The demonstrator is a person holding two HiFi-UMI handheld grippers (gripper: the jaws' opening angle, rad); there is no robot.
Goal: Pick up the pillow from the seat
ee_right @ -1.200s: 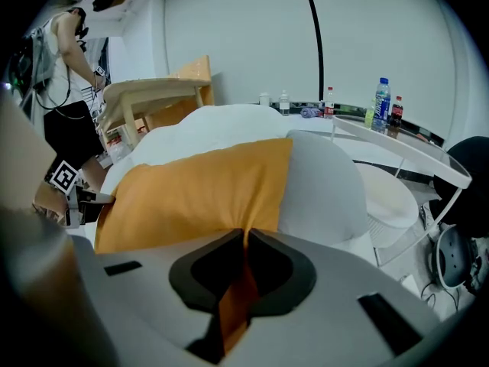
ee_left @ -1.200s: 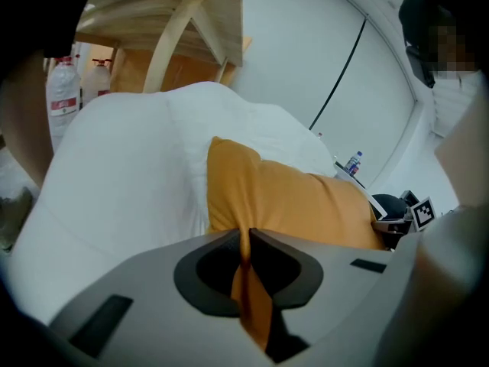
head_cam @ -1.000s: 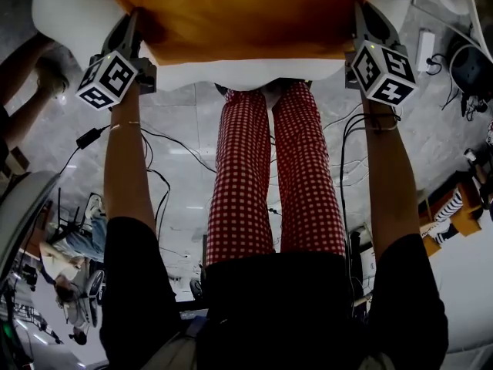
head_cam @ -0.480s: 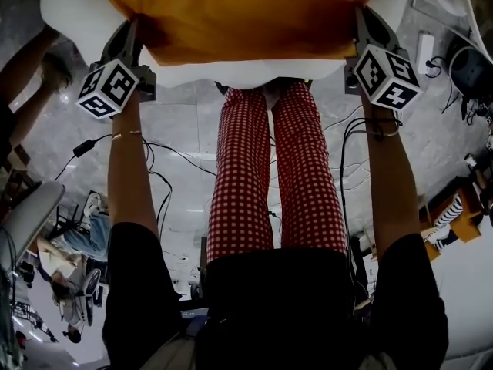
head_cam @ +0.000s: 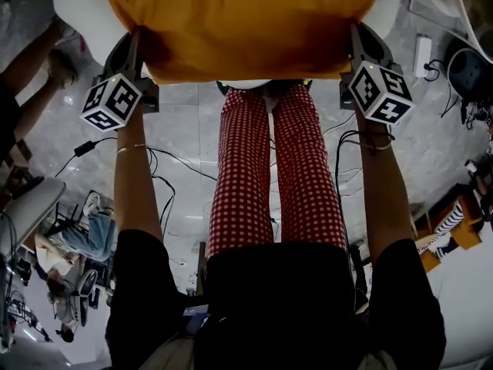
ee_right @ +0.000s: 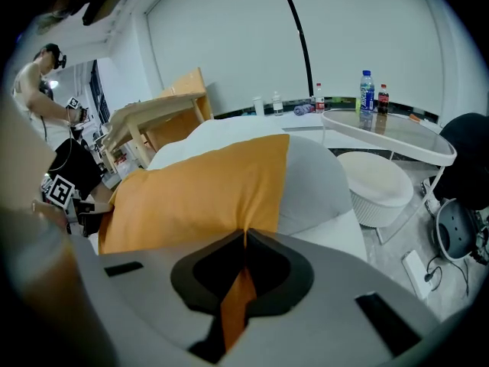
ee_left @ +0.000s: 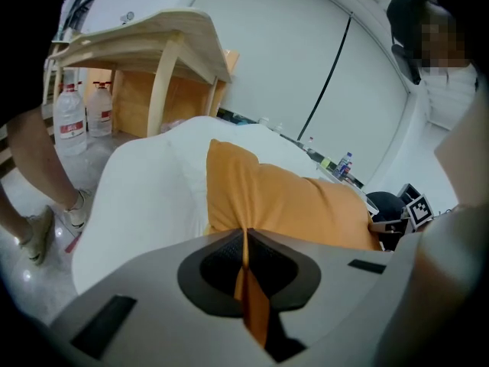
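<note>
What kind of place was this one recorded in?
Probably an indoor lab or recording room staged as a lounge: loose cables on a polished floor, a white seat with an orange pillow, a glass table holding drink bottles.

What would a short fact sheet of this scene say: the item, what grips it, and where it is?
item: orange pillow
left gripper: shut on the pillow's fabric at one end
right gripper: shut on the fabric at the other end
beneath it: white seat
holder: person standing, in red checked trousers
</note>
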